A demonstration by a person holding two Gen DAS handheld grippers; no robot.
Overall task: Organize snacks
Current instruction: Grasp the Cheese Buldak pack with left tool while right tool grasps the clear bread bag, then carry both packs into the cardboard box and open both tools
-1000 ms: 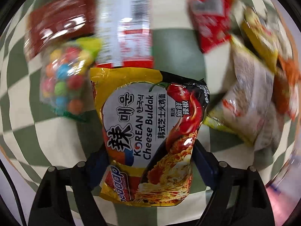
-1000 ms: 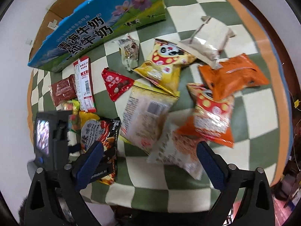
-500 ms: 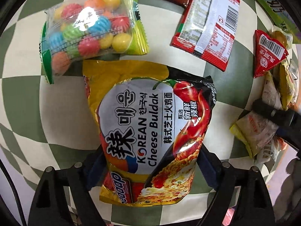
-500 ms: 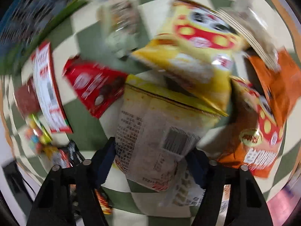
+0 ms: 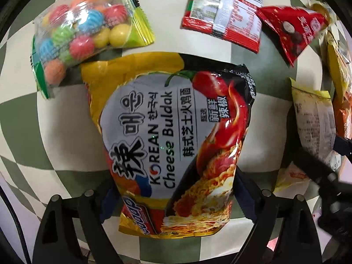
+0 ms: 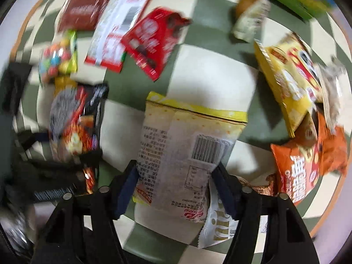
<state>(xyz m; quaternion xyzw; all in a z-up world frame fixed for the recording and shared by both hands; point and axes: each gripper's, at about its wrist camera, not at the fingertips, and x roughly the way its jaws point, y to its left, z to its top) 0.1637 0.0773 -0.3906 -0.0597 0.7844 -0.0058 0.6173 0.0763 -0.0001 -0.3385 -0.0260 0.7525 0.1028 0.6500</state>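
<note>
My left gripper [image 5: 173, 194] is shut on the bottom of a yellow and black Korean Cheese Buldak noodle pack [image 5: 173, 136], which it holds over the checkered cloth. My right gripper [image 6: 176, 182] has its fingers pressed against both sides of a pale yellow snack bag [image 6: 187, 145] with a barcode; the same bag shows at the right of the left wrist view [image 5: 314, 123]. The noodle pack also shows in the right wrist view [image 6: 74, 118], with the left gripper below it.
A bag of coloured candy balls [image 5: 81, 33], a red and white packet [image 5: 228, 11] and a red triangular packet [image 5: 292, 33] lie beyond the noodle pack. Yellow [image 6: 288, 79] and orange [image 6: 308, 165] snack bags and a white sachet [image 6: 215, 224] lie to the right.
My right gripper has come down from high above the table and closed around the pale yellow bag. My left gripper keeps hold of the noodle pack and has drifted over the cloth.
</note>
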